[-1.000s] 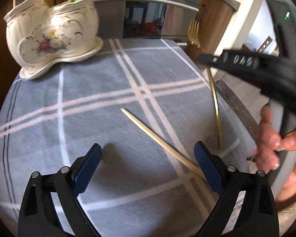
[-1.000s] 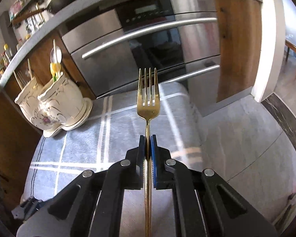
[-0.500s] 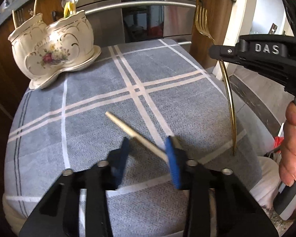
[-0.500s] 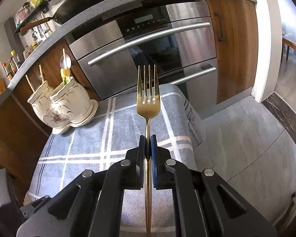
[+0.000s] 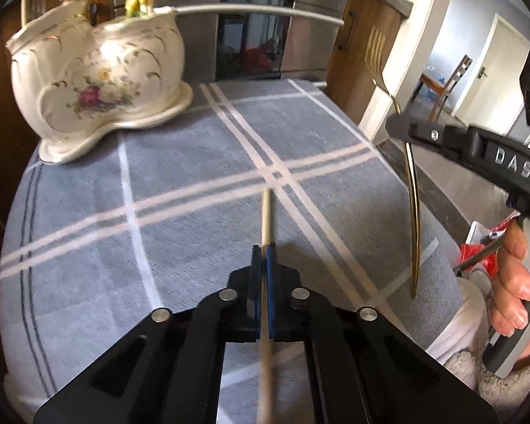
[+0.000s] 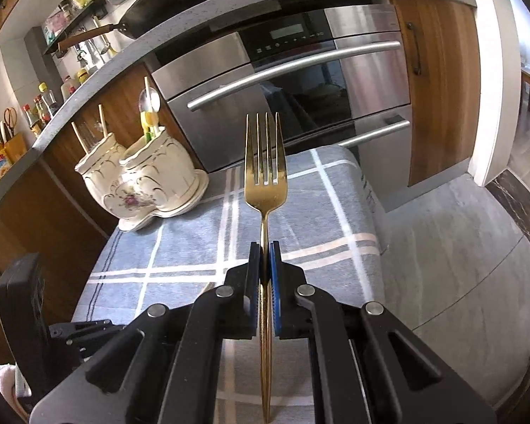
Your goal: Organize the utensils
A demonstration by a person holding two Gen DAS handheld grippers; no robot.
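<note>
Holding a chopstick [image 5: 267, 212] clenched just above the tabletop [image 5: 194, 162], the left tool [image 5: 264, 247] was at the carrying step, while the right tool [image 6: 265, 247] gripped a gold fork [image 6: 265, 166] upright. Next, each needs lowering into the ceramic holder [image 5: 99, 81] at ten o'clock, which already held chopsticks and a spoon.

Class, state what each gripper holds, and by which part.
Left gripper: chopstick, gripped partway along its length. Right gripper: gold fork, gripped on the handle below the head.
</note>
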